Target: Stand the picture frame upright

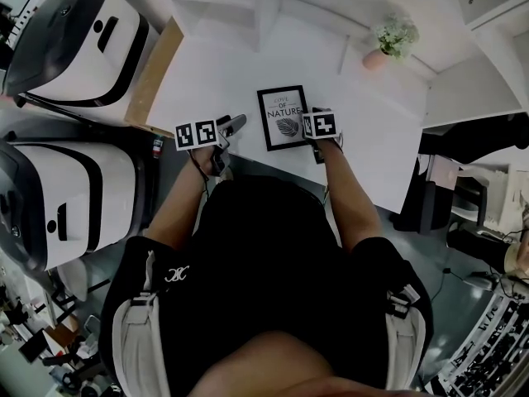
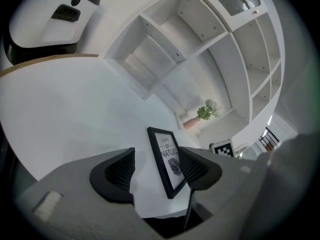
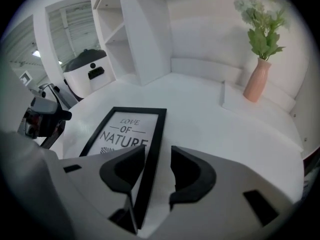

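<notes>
A black picture frame [image 1: 282, 117] with a "LOVE OF NATURE" print lies flat on the white table [image 1: 364, 131], close to its front edge. My right gripper [image 1: 314, 121] is at the frame's right side. In the right gripper view its jaws [image 3: 158, 156] stand a little apart, straddling the frame's [image 3: 131, 134] right bar, with a strip of white table showing beside the bar. My left gripper [image 1: 231, 126] hovers just left of the frame, open wide. Ahead of its jaws [image 2: 156, 159] sits the frame [image 2: 167, 164], and nothing is held.
A pink vase with a green plant [image 1: 390, 41] stands at the table's back right, also visible as the vase [image 3: 258, 80]. White shelving [image 2: 200, 39] rises behind the table. Two large white machines [image 1: 78, 44] sit to the left, past a wooden edge [image 1: 155, 73].
</notes>
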Demonstrator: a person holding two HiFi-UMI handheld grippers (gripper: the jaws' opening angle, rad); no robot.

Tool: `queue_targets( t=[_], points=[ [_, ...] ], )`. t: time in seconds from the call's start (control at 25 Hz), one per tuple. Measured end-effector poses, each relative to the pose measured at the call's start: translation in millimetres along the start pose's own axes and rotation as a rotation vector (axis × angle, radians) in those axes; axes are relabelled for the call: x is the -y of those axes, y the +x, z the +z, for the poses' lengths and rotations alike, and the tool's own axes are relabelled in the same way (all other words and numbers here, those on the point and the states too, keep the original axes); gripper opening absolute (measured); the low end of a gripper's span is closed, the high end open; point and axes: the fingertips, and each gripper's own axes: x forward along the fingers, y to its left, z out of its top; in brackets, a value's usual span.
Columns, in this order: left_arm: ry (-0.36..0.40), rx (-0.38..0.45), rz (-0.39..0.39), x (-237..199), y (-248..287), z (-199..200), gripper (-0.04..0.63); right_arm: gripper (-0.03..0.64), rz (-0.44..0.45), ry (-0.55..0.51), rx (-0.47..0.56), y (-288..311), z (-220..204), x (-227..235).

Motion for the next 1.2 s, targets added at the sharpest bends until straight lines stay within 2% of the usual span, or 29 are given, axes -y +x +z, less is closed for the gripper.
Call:
queue_targets(
  t=[0.08,0.16,0.32,0.48,0.76,1.04,1.2],
  points=[
    [0.000,-0.008,0.008,-3,-1,-3,0.284,0.151,0.019,0.011,-0.028,5,-3,-1],
    [-0.008,-0.010,0.012,-7,-2,-4,0.284,0.097,0.050,0.025,-0.050,8,-3,-6],
    [-0.023,-0.007,0.014,-12,-5,-4,0.283,0.087,0.072,0.062,-0.082,9,-3,-6],
    [-0.022,-0.016,0.013,-13,-3,-6,0.283,0.075,0.118,0.211,-0.109,11,-5,-1],
    [-0.016,-0.030,0.005,-8,4,-9,0.284,0.075,0.200,0.279,-0.146,13,-5,0],
    [-0.004,-0.038,-0.005,6,13,-9,0.282,0.072,0.357,0.487,-0.114,11,-4,4],
    [0.000,-0.030,-0.027,18,20,-2,0.274,0.072,0.371,0.503,-0.105,9,-4,3]
  ],
)
